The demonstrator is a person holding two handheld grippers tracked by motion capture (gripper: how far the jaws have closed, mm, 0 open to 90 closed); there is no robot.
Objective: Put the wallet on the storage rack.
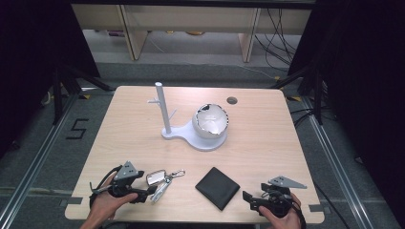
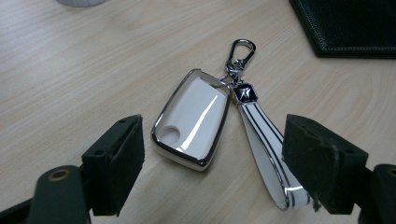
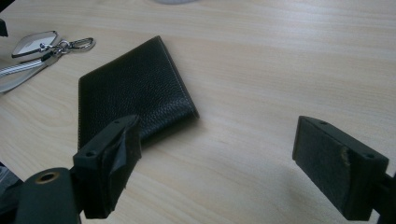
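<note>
Black jaws of left gripper (image 2: 210, 163) spread wide, nothing gripped, straddling key fob (image 2: 192, 119) and strap (image 2: 266, 140) near worktop's (image 1: 129, 129) front-left edge; likely lining up for pickup. Right gripper (image 3: 219, 163) spread wide too, empty, idling at front-right corner beside black wallet (image 3: 135, 88). Farther back, mid-worktop: white stand (image 1: 165, 112) with peg post, probable hanging spot.

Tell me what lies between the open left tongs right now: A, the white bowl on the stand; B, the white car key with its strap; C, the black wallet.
B: in the left gripper view the white car key lies on the table between the left tongs, whose jaws stand apart without touching it.
</note>
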